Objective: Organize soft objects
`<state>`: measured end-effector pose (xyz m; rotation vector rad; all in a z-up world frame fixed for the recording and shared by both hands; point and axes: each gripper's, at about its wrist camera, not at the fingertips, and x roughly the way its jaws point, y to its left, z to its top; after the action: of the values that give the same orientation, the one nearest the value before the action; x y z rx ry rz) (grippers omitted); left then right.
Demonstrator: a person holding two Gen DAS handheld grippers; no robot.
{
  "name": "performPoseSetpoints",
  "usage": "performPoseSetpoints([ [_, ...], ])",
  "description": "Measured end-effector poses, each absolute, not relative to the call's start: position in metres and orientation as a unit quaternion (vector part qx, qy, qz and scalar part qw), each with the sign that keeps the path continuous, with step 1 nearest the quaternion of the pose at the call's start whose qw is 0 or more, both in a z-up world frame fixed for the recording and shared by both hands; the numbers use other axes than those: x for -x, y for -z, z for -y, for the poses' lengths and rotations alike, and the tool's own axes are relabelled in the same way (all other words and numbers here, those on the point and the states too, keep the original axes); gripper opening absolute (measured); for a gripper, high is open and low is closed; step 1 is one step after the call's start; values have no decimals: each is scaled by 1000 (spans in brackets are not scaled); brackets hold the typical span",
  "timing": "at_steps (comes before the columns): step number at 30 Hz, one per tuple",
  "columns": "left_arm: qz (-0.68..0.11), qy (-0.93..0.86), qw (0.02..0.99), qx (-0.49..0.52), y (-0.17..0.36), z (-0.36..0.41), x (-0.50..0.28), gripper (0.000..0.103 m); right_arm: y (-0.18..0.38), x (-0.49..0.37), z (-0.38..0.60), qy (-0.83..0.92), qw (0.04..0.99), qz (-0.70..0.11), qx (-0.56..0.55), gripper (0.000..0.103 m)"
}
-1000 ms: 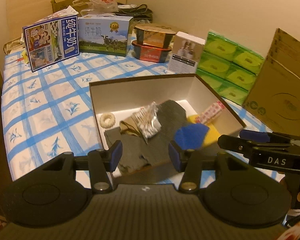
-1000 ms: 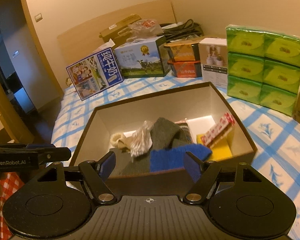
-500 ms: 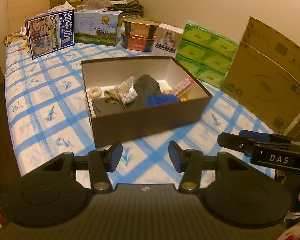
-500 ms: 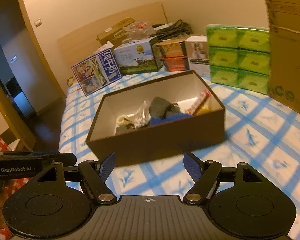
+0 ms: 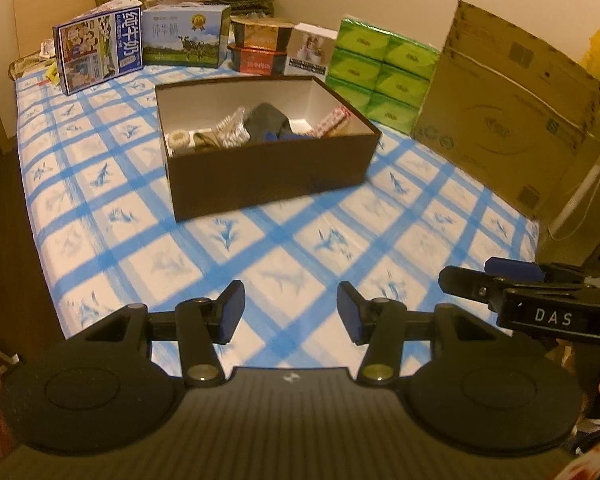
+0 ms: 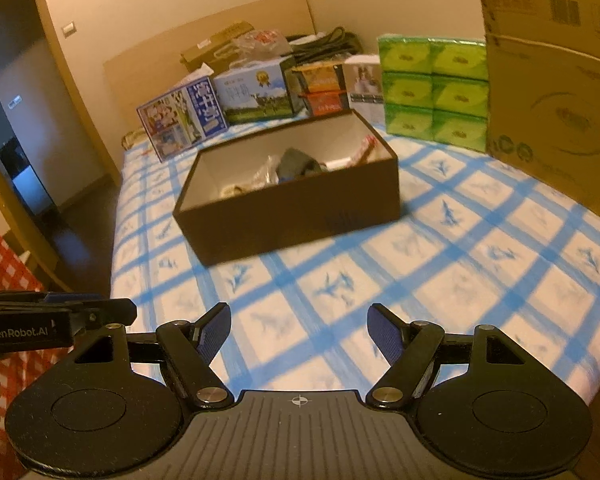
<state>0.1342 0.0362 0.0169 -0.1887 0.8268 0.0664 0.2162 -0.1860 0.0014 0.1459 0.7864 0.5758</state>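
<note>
A brown open box sits on the blue-checked cloth. Inside lie a dark grey cloth, a blue cloth, a crinkled clear packet, a small ring of cord and a red-patterned pack. My left gripper hovers open and empty over the cloth, well short of the box. Just as far back, my right gripper is open wider, nothing between its pads. Each gripper shows at the edge of the other's view.
Milk cartons, stacked food tubs, a white box and green tissue packs line the far side. A large cardboard box stands at the right. The bed's left edge drops to dark floor.
Both grippers have drawn back from over the box toward the near side of the bed; the box now looks smaller and farther. Jaw openings look unchanged.
</note>
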Motion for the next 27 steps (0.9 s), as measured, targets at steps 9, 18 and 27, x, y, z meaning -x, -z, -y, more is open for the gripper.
performPoseSetpoints([
  [9, -419, -28, 902, 95, -4, -14, -93, 48, 8, -172, 207, -269, 874, -400, -67, 75],
  [18, -432, -18, 897, 89, 5, 2, -63, 48, 16, -136, 217, -264, 867, -418, -61, 75],
  [27, -438, -8, 896, 78, 10, 12, -47, 48, 20, -113, 222, -250, 870, -422, -55, 75],
])
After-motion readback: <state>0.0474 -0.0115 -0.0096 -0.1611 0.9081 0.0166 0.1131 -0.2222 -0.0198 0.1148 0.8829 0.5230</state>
